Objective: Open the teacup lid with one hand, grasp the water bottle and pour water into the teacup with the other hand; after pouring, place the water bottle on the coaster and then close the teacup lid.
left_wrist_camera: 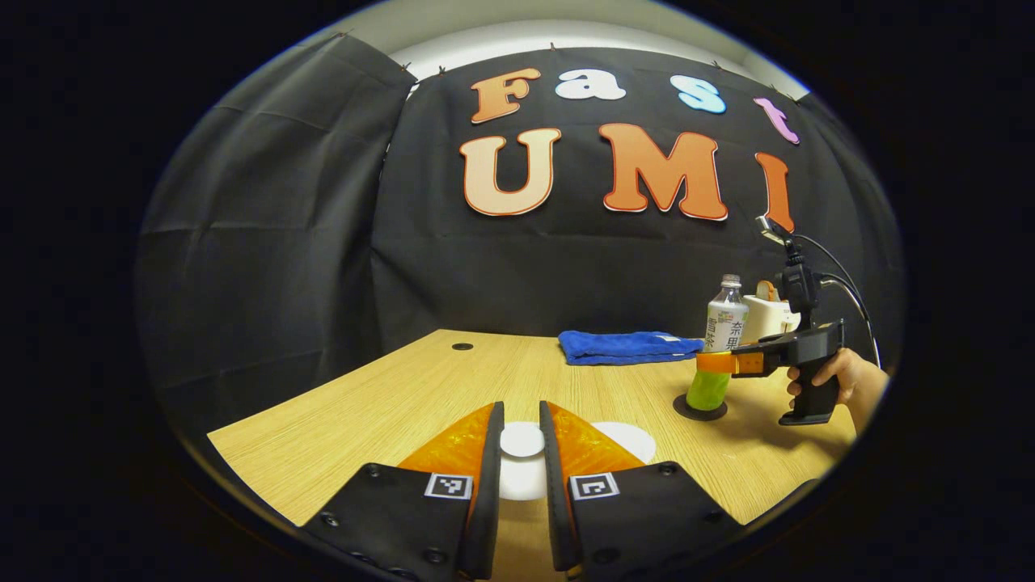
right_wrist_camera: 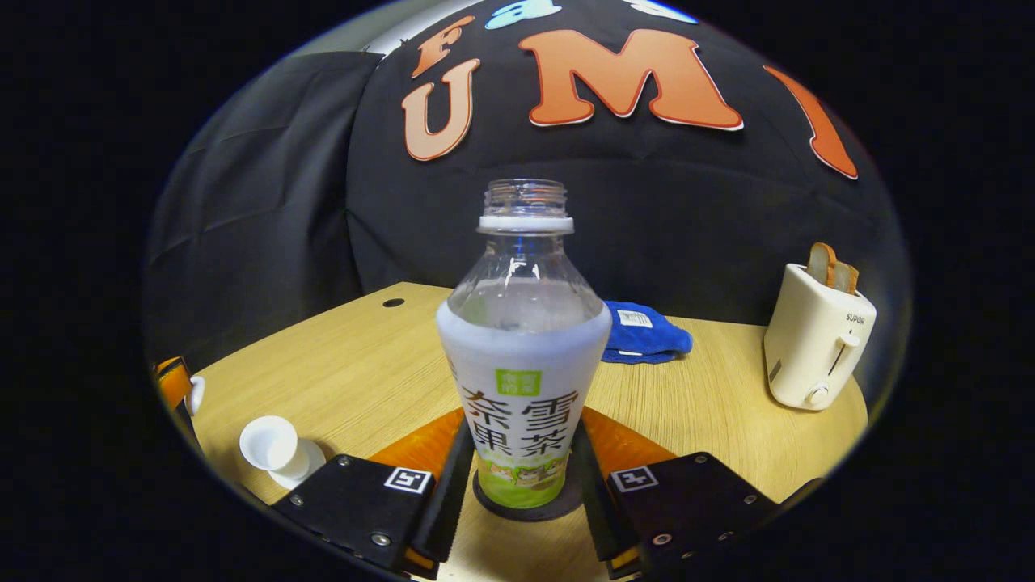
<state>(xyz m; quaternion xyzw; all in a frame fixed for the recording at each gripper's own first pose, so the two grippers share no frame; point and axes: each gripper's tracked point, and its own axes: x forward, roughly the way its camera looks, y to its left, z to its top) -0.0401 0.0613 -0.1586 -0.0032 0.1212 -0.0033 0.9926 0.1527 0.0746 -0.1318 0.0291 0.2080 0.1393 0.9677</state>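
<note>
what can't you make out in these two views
- teacup, right gripper view: small, near the edge; any water inside can't be told
- coaster, right gripper view: mostly covered by the water bottle
- right claw, right gripper view: unclear whether it presses the bottle
- teacup lid, left gripper view: sides hidden by the left claw
- toaster, left gripper view: partly behind the right claw

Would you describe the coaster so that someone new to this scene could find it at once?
Start at the wooden table and find the blue cloth near the back wall. In front of it stands the water bottle, with the right gripper around it. The coaster is the dark, flat round disc under that bottle, unlike the white teacup on its saucer.
</note>
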